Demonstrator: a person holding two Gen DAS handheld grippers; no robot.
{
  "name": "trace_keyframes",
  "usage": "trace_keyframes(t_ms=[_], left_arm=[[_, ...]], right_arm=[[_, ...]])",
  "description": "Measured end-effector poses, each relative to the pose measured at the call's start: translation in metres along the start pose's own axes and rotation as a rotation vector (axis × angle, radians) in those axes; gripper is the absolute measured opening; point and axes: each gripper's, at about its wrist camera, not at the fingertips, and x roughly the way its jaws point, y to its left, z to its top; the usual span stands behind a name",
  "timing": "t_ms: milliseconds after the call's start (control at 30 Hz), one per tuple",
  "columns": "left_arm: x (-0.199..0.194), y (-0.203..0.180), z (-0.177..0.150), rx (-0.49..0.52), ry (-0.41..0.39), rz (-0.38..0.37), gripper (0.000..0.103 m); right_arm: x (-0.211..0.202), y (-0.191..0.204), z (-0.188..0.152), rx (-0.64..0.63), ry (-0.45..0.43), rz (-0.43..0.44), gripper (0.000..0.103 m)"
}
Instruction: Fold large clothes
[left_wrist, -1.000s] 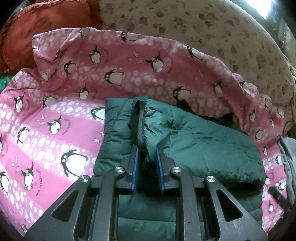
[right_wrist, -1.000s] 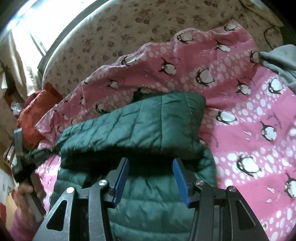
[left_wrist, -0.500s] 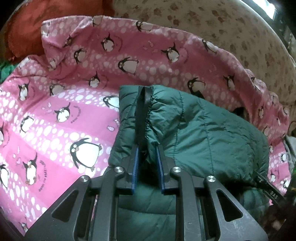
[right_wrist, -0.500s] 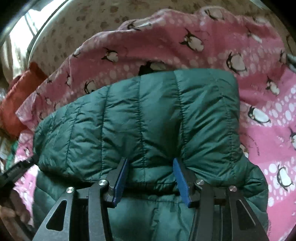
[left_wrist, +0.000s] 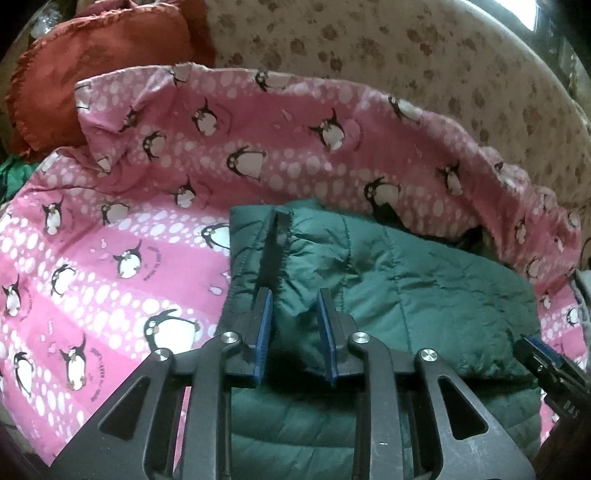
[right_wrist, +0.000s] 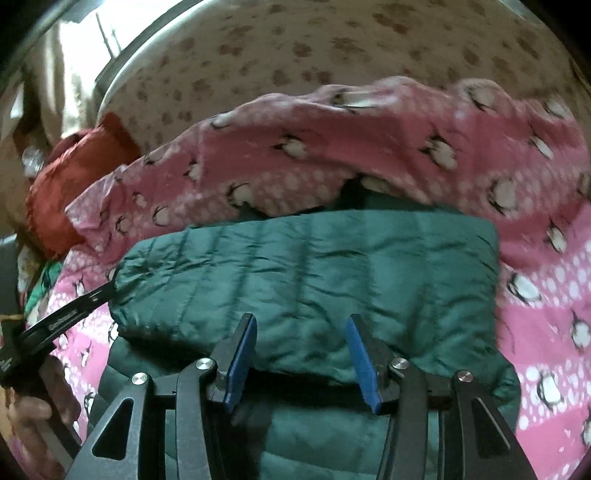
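Left tool (left_wrist: 295, 314) was opening – a ridge of the green puffer jacket (left_wrist: 406, 288) still sat between its pads beside the black zipper strip (left_wrist: 275, 240). Right tool (right_wrist: 301, 354) stood half open at the jacket's folded near edge, gripping nothing. Jacket lay folded on the pink penguin blanket (left_wrist: 129, 229) – orange cushion (left_wrist: 92, 66) beyond the jacket, far left.

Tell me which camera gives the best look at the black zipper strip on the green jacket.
The left wrist view: the black zipper strip runs up the fold of the green jacket, just ahead of the left gripper, sharp and unobstructed. The right wrist view shows only the jacket's quilted panel, blurred, with no zipper visible.
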Motion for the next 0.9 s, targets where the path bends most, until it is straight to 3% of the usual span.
trace_keyframes(t_ms=[33, 100, 167, 400, 533, 600, 700, 900], left_arm=[[0.004, -0.001, 0.0, 0.005, 0.006, 0.005, 0.024], [0.016, -0.005, -0.001, 0.023, 0.025, 0.016, 0.034], [0.026, -0.005, -0.002, 0.034, 0.032, 0.04, 0.057], [0.044, 0.001, -0.004, 0.029, 0.015, 0.048, 0.068], [0.048, -0.003, -0.005, 0.054, 0.012, 0.071, 0.07], [0.048, -0.003, -0.005, 0.064, 0.009, 0.074, 0.07], [0.049, -0.002, -0.006, 0.064, 0.01, 0.071, 0.07], [0.052, -0.003, -0.005, 0.057, 0.012, 0.071, 0.073]], right_arm=[[0.005, 0.007, 0.001, -0.017, 0.005, -0.001, 0.048], [0.016, 0.015, 0.002, -0.038, 0.02, -0.001, 0.048], [0.031, 0.025, -0.001, -0.061, 0.037, -0.012, 0.048], [0.061, 0.045, -0.017, -0.14, 0.039, -0.104, 0.049], [0.062, 0.047, -0.018, -0.161, 0.044, -0.107, 0.049], [0.052, 0.04, -0.01, -0.146, 0.057, -0.052, 0.049], [0.026, 0.024, -0.005, -0.096, -0.014, -0.011, 0.049], [0.014, -0.028, 0.006, -0.039, -0.054, -0.156, 0.049]])
